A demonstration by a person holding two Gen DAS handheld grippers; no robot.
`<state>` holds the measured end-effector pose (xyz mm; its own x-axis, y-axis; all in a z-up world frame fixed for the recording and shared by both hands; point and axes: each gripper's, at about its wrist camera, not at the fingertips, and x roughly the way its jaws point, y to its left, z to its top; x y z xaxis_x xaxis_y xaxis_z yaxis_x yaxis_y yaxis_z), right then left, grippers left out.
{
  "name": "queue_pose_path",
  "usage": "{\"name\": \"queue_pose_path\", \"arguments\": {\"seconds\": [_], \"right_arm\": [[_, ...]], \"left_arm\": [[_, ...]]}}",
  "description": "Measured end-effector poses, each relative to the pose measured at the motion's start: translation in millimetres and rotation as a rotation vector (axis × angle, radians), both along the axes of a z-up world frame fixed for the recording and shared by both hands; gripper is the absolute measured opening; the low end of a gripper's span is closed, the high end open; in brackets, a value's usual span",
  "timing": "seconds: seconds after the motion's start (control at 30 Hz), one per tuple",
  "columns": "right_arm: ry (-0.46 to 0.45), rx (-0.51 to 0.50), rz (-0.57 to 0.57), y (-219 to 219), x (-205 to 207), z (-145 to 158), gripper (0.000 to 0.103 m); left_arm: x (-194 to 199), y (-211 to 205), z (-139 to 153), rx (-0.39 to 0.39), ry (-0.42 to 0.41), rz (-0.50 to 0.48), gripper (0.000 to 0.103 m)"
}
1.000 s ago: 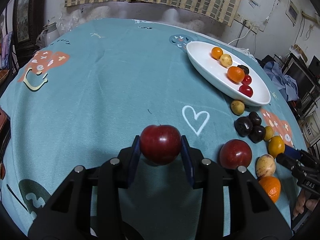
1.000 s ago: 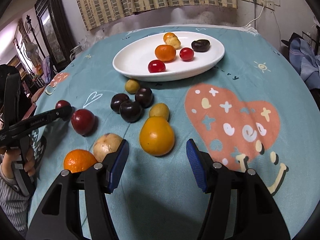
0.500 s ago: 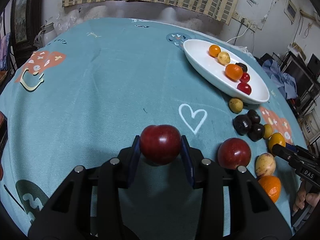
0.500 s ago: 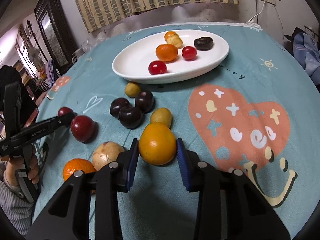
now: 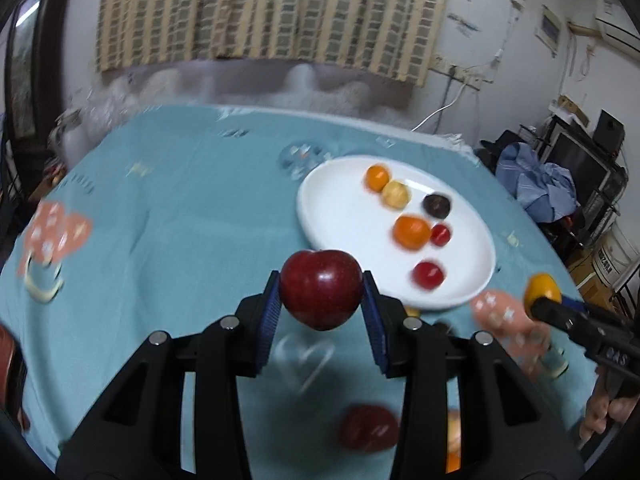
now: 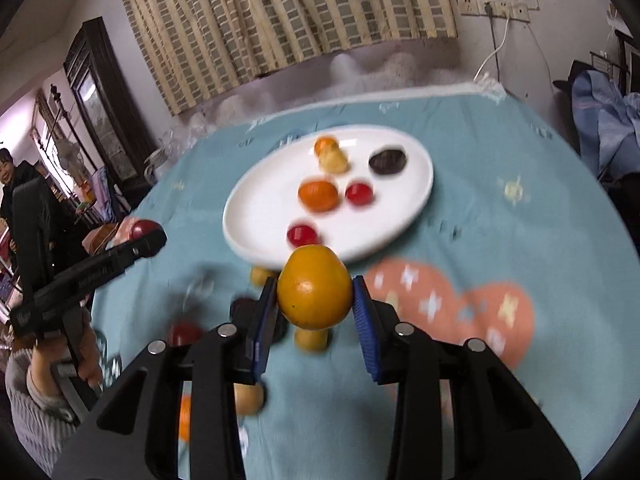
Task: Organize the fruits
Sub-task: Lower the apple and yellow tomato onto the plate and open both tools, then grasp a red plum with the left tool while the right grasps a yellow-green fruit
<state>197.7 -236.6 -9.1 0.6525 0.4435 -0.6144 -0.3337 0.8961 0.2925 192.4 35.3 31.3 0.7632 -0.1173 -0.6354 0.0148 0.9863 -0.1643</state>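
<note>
- Both fruits have come up off the counter (image 5: 192,216) since the earlier frames, and the white plate (image 5: 332,216) now sits nearer the middle of each view.
- Left tongs (image 5: 322,312) are clamped on the dark red apple (image 5: 320,294), pads on its left and right flanks; its dimpled top tilts up and toward the far side. It hangs over the cloth just near of the plate's rim.
- Below it a second red fruit (image 5: 368,426) lies blurred on the teal cloth.
- Six small fruits rest on the plate: orange, yellow, dark and red.
- Right tongs (image 6: 316,300) pinch the orange fruit (image 6: 314,286), its narrower end up and long axis roughly upright, just near of the plate.
- Loose fruits lie beneath and to the left.
- Each hand angles its tongs downward toward the plate.
</note>
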Motion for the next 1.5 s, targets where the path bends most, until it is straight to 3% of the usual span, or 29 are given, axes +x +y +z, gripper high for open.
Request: {"name": "queue_pose_path", "arguments": {"seconds": [0.17, 0.5, 0.53, 0.57, 0.6, 0.83, 1.0, 1.23, 1.5], "right_arm": [[-0.036, 0.001, -0.035, 7.1, 40.2, 11.2, 0.038], [-0.004, 0.029, -0.064, 4.4, 78.5, -28.3, 0.038], [-0.009, 0.034, -0.064, 3.8, 77.9, -27.9, 0.050], [-0.012, 0.027, -0.073, 3.4, 76.9, -25.5, 0.069], [-0.029, 0.022, -0.084, 2.8, 74.8, -22.1, 0.069], [-0.078, 0.038, -0.068, 1.2, 58.1, 0.6, 0.069], [-0.080, 0.058, -0.063, -5.3, 26.2, 11.7, 0.069], [-0.040, 0.127, -0.059, -20.4, -39.3, -6.9, 0.070], [0.016, 0.123, -0.067, -24.0, -45.5, -21.8, 0.070]], "left_arm": [[38.9, -18.1, 5.3, -0.014, -0.019, -0.017, 0.040], [85.0, -19.2, -32.1, -0.027, 0.050, -0.040, 0.040], [84.2, -19.6, -33.8, -0.025, 0.047, -0.041, 0.045], [84.1, -19.3, -34.5, -0.025, 0.036, -0.041, 0.066], [82.1, -18.7, -34.3, -0.029, 0.021, -0.037, 0.072], [66.6, -12.0, -18.2, -0.075, -0.007, -0.043, 0.072], [24.0, 2.3, -4.8, -0.079, -0.013, -0.012, 0.078], [-59.1, -5.3, -31.9, -0.014, 0.022, -0.018, 0.080], [-77.2, -21.7, -50.5, 0.028, 0.049, -0.079, 0.081]]}}
